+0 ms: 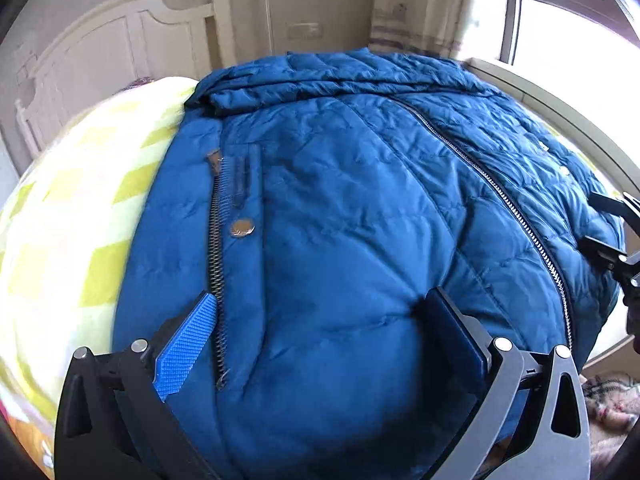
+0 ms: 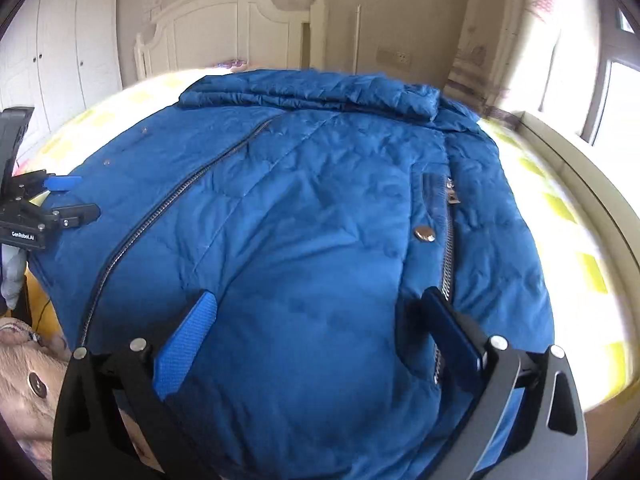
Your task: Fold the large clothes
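Note:
A large blue padded jacket [image 1: 352, 208] lies spread front-up on the bed, its zipper running down the middle. It also fills the right wrist view [image 2: 312, 216]. My left gripper [image 1: 320, 304] is open just above the jacket's near hem, by the left pocket zipper [image 1: 218, 248]. My right gripper [image 2: 316, 304] is open above the hem on the other side, by the right pocket zipper [image 2: 448, 248]. Each gripper shows at the edge of the other's view: the right gripper [image 1: 612, 236], the left gripper [image 2: 76, 196]. Nothing is held.
The bed has a yellow and white checked cover [image 1: 72, 224]. A white headboard [image 2: 232, 28] stands at the far end, a white wardrobe [image 2: 60, 48] to the left. A window [image 1: 568, 24] and a sill run along the right side.

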`<state>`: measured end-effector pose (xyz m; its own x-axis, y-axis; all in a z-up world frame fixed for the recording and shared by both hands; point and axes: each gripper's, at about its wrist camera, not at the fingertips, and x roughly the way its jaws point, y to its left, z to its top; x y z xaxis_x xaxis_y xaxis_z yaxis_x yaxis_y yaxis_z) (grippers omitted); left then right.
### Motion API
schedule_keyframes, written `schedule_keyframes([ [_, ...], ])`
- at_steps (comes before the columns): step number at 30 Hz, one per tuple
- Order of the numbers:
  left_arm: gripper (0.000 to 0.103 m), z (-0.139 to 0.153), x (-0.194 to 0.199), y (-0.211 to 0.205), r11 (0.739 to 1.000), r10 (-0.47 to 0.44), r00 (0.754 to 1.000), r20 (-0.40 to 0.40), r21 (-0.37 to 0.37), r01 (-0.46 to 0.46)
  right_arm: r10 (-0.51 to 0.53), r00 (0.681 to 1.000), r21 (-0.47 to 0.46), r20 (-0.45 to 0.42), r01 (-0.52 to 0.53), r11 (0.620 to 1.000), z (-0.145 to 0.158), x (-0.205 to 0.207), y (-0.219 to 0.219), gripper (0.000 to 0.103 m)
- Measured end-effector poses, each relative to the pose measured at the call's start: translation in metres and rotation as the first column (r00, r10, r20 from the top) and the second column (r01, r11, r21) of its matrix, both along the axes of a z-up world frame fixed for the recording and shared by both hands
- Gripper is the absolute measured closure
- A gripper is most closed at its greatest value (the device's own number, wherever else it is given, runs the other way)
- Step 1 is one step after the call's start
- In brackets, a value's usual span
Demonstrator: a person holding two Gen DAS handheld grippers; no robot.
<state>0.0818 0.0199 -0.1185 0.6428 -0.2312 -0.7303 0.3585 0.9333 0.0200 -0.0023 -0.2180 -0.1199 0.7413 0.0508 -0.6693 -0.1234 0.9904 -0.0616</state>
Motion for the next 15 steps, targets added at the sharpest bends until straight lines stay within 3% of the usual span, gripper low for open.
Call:
schedule_keyframes([
  [4,0.004,0.014,-0.016,0.016,0.999,0.038,0.998,0.052,0.019,-0.040,-0.054,0.998,0.023,0.041,0.053,0.998,0.013,-0.023,-0.021,0.003],
  [7,0.004,0.018,-0.028,0.044,0.995,0.098,0.992,0.086,0.001,-0.098,-0.146,0.987,0.113,0.062,0.138,0.984,0.012,-0.051,-0.056,0.003],
  [12,0.004,0.001,-0.038,0.086,0.988,0.145,0.989,0.035,-0.051,-0.143,-0.237,0.972,0.272,-0.005,0.229,0.935,-0.020,-0.086,-0.105,0.003],
  [15,0.004,-0.005,-0.046,0.096,0.986,0.133,0.991,0.029,-0.109,-0.129,-0.208,0.978,0.367,-0.012,0.197,0.909,-0.040,-0.086,-0.118,0.003],
])
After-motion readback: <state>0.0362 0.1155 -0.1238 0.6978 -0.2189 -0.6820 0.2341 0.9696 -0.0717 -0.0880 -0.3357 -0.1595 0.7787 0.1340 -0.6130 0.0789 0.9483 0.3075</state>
